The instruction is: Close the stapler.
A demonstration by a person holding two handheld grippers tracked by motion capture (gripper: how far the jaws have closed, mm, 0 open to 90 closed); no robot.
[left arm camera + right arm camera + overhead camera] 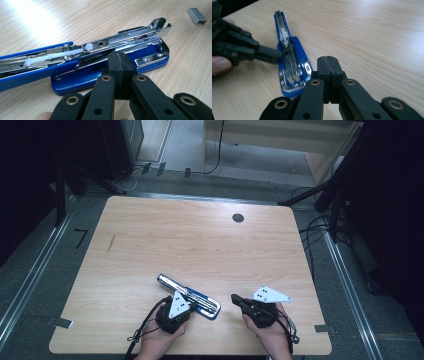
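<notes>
Blue stapler, opened flat w/ metal magazine exposed, lies near table's front edge, between the two grippers. L gripper: jaws clenched, empty, tips at stapler's base edge; contact unclear. R gripper: jaws clenched, empty, just beside stapler's front end. Loose staple strip on tabletop nearby, apart from stapler.

A light wood-grain tabletop with rounded corners carries everything. A blue stapler, swung open with its chrome magazine exposed, lies flat near the front edge, a little left of centre. A small strip of staples lies just beside its front end. A dark round grommet sits near the back edge.
</notes>
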